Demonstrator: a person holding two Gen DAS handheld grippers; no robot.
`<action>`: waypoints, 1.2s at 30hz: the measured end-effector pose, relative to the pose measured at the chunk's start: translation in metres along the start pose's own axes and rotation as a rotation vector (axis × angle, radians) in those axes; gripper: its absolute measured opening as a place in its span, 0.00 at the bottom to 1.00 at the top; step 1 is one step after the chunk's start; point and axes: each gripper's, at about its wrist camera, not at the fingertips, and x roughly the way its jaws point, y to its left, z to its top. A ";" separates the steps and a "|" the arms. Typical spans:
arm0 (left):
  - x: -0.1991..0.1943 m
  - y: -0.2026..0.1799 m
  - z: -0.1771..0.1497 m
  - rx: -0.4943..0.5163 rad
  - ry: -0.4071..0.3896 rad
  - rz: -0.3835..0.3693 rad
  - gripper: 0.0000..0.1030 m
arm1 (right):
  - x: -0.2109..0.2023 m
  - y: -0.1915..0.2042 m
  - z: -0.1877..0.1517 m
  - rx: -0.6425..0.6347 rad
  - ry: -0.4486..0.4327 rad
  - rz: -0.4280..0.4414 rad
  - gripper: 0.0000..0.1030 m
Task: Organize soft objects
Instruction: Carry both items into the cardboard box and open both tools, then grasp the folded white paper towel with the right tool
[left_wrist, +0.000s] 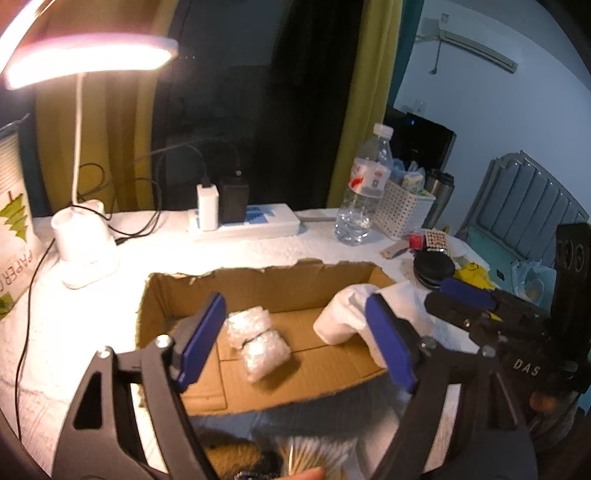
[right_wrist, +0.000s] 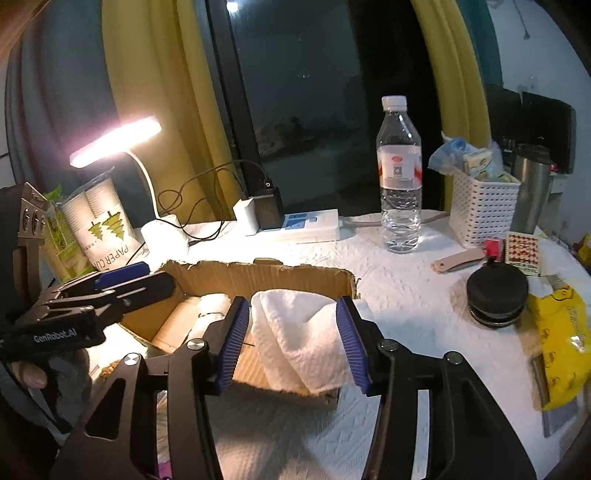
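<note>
An open cardboard box (left_wrist: 258, 280) (right_wrist: 266, 275) lies on the white table. A bubble-wrap bundle (left_wrist: 256, 345) tied with a band lies on the box floor; it shows partly in the right wrist view (right_wrist: 212, 314). A white folded towel (left_wrist: 349, 312) (right_wrist: 299, 336) drapes over the box's right wall. My left gripper (left_wrist: 297, 341) is open and empty above the box, over the bundle. My right gripper (right_wrist: 295, 338) is open with its jaws on either side of the towel, not pressing it; it shows in the left wrist view (left_wrist: 465, 295).
A lit desk lamp (left_wrist: 86, 240) stands back left. A power strip (left_wrist: 243, 221), water bottle (right_wrist: 399, 177), white basket (right_wrist: 480, 210), black round case (right_wrist: 496, 295), yellow bag (right_wrist: 561, 343) and a paper cup pack (right_wrist: 99, 229) stand around the box.
</note>
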 end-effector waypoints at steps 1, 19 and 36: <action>-0.005 0.001 -0.001 -0.002 -0.006 0.002 0.78 | -0.004 0.002 -0.001 0.000 -0.003 -0.004 0.51; -0.071 0.007 -0.036 -0.007 -0.041 -0.028 0.80 | -0.057 0.047 -0.030 -0.038 -0.009 -0.040 0.51; -0.066 0.010 -0.084 -0.020 0.043 -0.025 0.80 | -0.047 0.058 -0.080 -0.013 0.088 -0.032 0.52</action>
